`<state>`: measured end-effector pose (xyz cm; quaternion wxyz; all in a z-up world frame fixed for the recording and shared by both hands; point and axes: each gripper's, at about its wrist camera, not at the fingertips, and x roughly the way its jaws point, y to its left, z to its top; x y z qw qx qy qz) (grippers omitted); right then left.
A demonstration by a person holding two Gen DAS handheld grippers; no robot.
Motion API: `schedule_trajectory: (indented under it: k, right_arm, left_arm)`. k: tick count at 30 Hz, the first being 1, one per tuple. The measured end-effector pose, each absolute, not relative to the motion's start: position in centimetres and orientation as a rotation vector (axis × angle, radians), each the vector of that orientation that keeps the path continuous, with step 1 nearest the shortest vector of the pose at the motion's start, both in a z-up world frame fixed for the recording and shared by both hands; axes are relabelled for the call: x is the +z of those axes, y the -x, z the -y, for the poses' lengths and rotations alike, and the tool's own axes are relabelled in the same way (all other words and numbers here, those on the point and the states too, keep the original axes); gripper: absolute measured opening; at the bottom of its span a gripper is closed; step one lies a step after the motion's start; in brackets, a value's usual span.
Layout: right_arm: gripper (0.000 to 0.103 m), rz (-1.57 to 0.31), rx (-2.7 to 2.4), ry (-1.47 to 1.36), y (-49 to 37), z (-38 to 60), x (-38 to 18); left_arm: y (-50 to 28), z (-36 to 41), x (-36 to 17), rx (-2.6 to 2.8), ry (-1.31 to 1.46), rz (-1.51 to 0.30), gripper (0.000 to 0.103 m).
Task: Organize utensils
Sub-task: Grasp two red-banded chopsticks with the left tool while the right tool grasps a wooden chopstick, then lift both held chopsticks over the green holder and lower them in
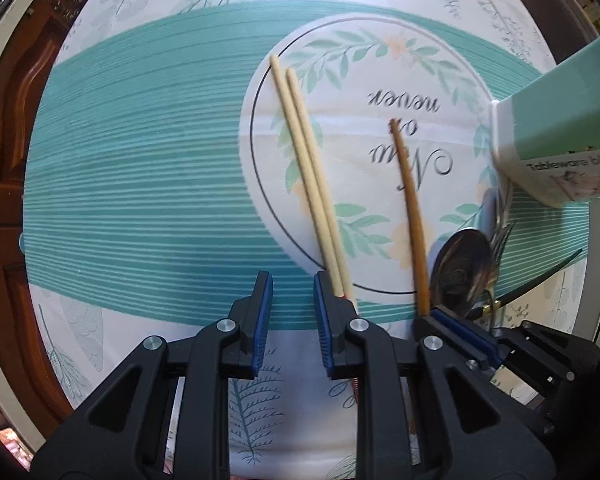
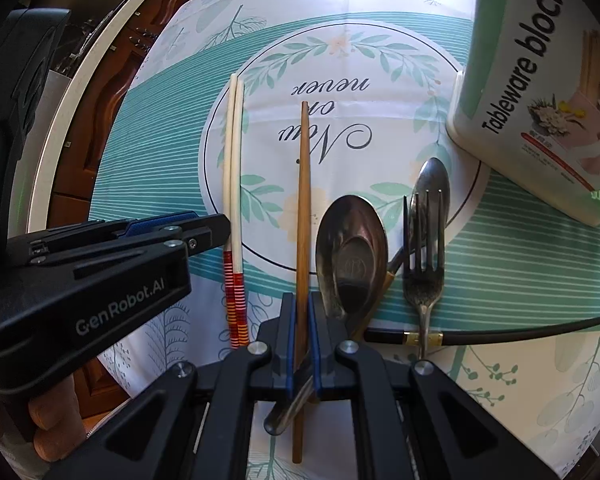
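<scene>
Right claw (image 2: 300,344): clamped on the brown chopstick (image 2: 303,200) near its thick end; the butt runs under the claw toward the frame's bottom.
Left claw (image 1: 293,308): narrowly parted, nothing between its pads, just left of the pale chopsticks (image 1: 304,152).
Hidden: the big spoon (image 2: 350,248) handle vanishes under the right claw; the small spoon (image 2: 432,184) is half covered by the fork (image 2: 424,264).
Cut off: the tableware holder (image 2: 540,92) leaves the upper right; the black chopstick (image 2: 500,334) exits right.
Open room: bare striped cloth (image 1: 140,160) on the bench fills the left wrist view's left half, up to the bench edge (image 1: 4,72).
</scene>
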<state>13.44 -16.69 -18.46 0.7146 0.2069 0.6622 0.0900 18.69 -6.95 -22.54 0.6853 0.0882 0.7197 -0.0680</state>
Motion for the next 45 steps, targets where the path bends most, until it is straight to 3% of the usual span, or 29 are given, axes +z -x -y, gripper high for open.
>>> schedule_trajectory:
  k: [6,29,34,45]
  right_arm:
    - [0.006,-1.466,0.201,-0.465,-13.4,16.8,-18.6]
    - [0.006,-1.455,0.215,-0.530,-13.1,18.0,-18.8]
    - [0.006,-1.447,0.221,-0.546,-12.8,18.3,-18.9]
    - [0.006,-1.420,0.250,-0.637,-12.3,19.6,-19.2]
  left_arm:
    - [-19.1,5.9,-21.7,-0.170,-0.093,-1.610,0.018]
    - [-19.0,11.9,-23.5,-0.154,-0.251,-1.649,0.019]
    - [-18.1,13.9,-23.5,-0.185,-0.289,-1.653,0.009]
    - [-16.3,13.3,-21.8,-0.259,-0.227,-1.582,0.008]
